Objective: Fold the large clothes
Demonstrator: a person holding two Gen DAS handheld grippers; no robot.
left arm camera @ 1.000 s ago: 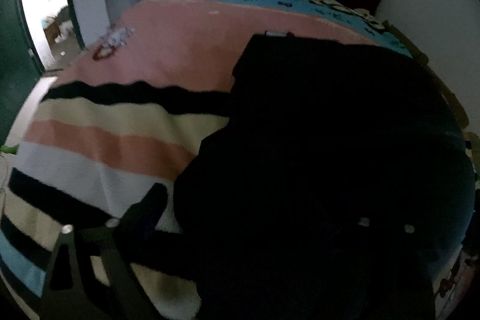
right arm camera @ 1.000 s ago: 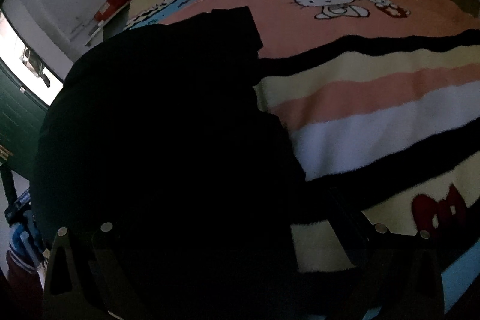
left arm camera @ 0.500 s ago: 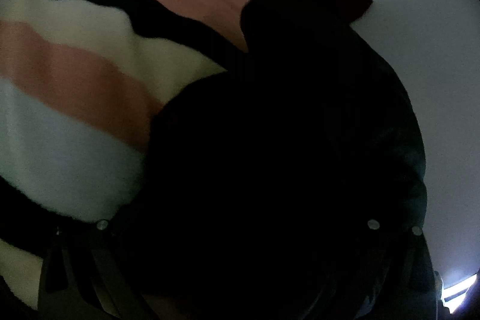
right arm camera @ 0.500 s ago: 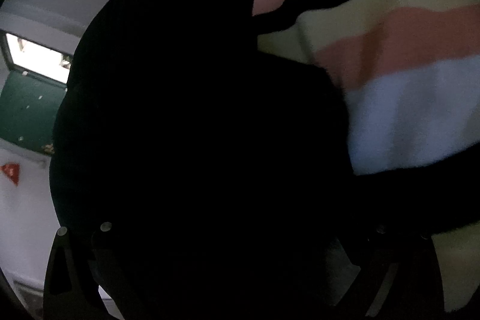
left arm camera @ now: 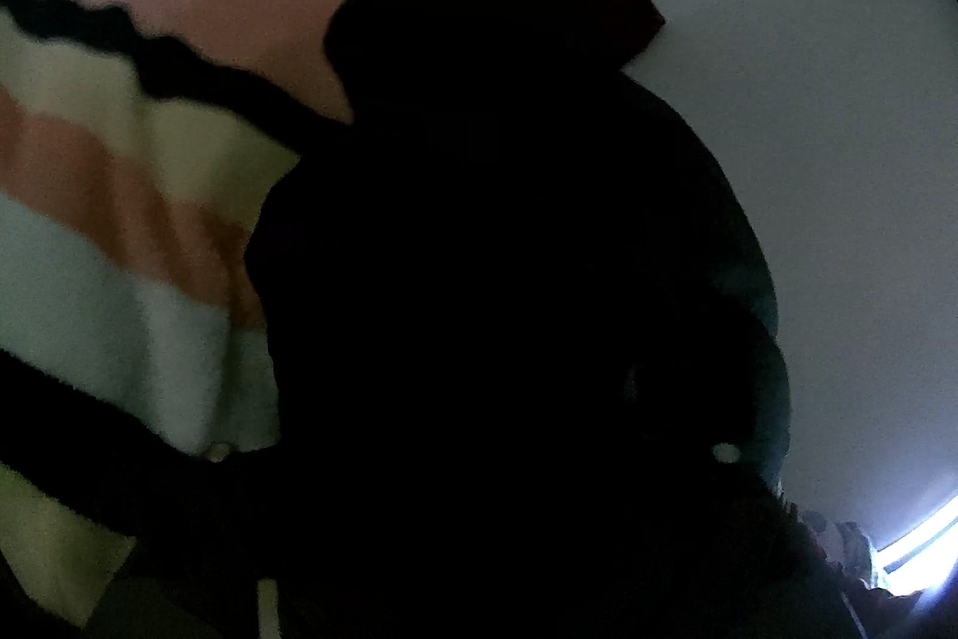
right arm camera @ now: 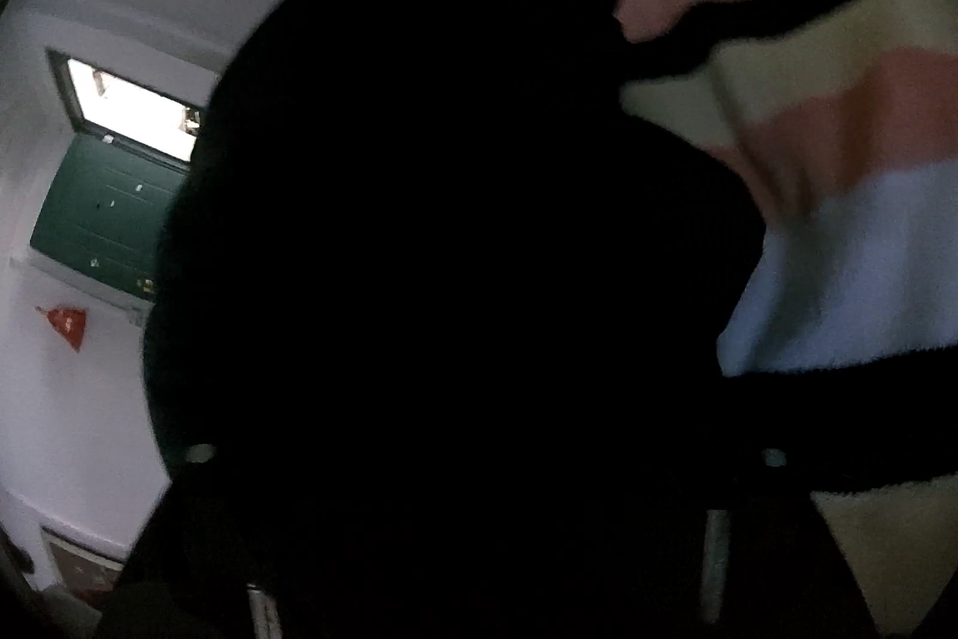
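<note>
- Black garment [left arm camera: 509,279] filling centre and lower part of both wrist views, spread over the striped blanket [left arm camera: 90,220].
- Left gripper [left arm camera: 467,549] lost in the dark cloth; jaws just been closing, fabric between them, grip impossible to tell.
- Right gripper [right arm camera: 479,549] likewise dark; jaws just been closing on cloth, hold unclear.
- Green door [right arm camera: 102,214] at left of right view.
</note>
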